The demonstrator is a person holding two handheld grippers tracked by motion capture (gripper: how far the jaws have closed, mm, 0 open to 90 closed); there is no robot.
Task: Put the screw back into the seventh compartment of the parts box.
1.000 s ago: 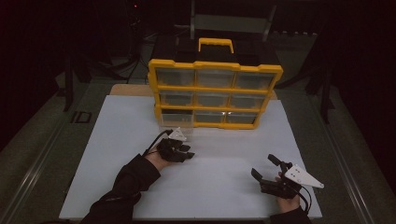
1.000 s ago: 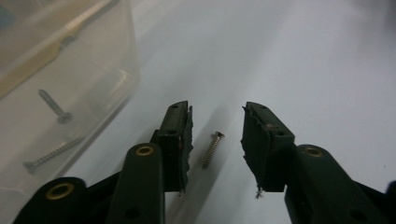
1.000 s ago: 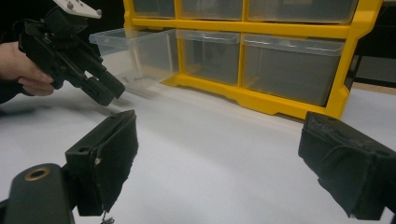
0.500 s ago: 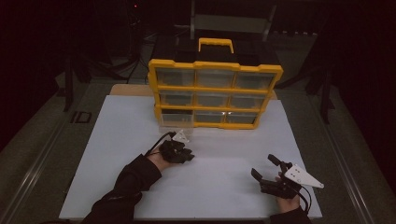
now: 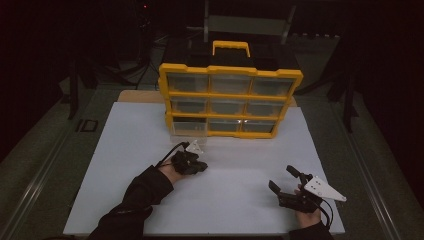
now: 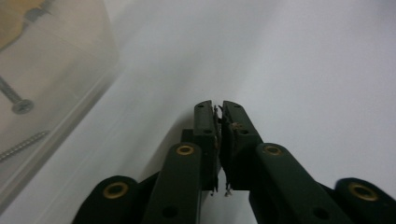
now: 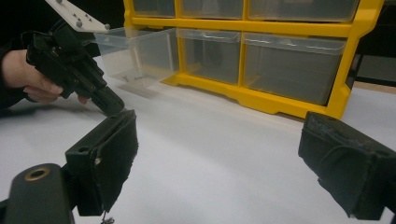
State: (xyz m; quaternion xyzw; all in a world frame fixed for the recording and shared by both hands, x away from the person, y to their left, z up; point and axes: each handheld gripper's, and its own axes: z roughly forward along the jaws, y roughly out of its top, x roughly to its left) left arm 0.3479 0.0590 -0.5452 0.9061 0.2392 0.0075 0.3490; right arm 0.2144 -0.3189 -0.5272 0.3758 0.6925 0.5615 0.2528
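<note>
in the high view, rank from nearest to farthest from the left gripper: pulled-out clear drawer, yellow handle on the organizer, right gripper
1. pulled-out clear drawer, bottom left of the organizer, just beyond the left gripper.
2. right gripper, across the white sheet to the right.
3. yellow handle, atop the organizer at the back.

- The white sheet (image 5: 235, 200) lies bare between the left gripper (image 5: 200, 167) and the right gripper (image 5: 282, 180) in the lower middle of the high view; a hand could pass there.
- The yellow drawer cabinet (image 5: 230, 100) walls off the upper middle of the frame.
- Its bottom-left clear drawer (image 5: 187, 127) is pulled out over the sheet, just above the left gripper, narrowing the way there.
- Bare sheet runs along the cabinet's left and right flanks.
</note>
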